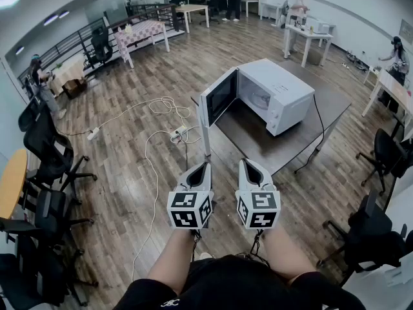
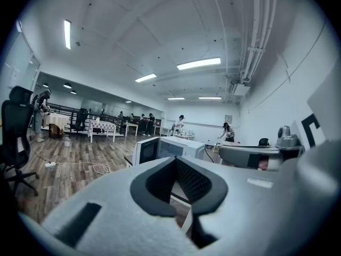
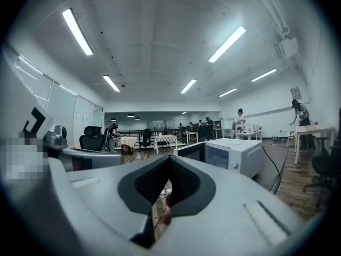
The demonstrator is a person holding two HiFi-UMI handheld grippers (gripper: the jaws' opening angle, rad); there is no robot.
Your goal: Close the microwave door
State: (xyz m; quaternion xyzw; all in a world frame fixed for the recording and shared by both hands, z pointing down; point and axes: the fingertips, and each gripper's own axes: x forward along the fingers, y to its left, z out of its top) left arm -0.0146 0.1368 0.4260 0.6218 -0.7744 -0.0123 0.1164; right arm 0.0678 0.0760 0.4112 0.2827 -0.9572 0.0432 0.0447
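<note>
White and boxy, the microwave (image 1: 274, 92) is sitting on a dark brown table (image 1: 258, 144) in the middle of a large room, toward the table's far side. Its door (image 1: 219, 99) is standing wide open, swung out to the left on its hinge, with the dark window panel turned partly toward the person and the pale cavity showing. In the left gripper view the microwave (image 2: 181, 144) and the open door (image 2: 146, 150) are lying straight ahead beyond the jaws; in the right gripper view the microwave (image 3: 237, 153) is sitting slightly to the right.

A black cord (image 1: 319, 124) is running from the back of the oven over the table's edge.

The left gripper (image 1: 206, 165) and the right gripper (image 1: 244, 162) are hovering side by side at the table's near edge, well apart from the door and touching nothing. Each is pointing roughly level toward the oven. The left gripper (image 2: 176, 160) is showing its jaws pressed together with nothing between them, and the right gripper (image 3: 170, 158) is likewise holding its jaws together on nothing.

White cables (image 1: 151, 154) are trailing across the wooden floor (image 1: 129, 192) to the left, office chairs (image 1: 48, 160) are standing along that side, and people are working at distant tables.
</note>
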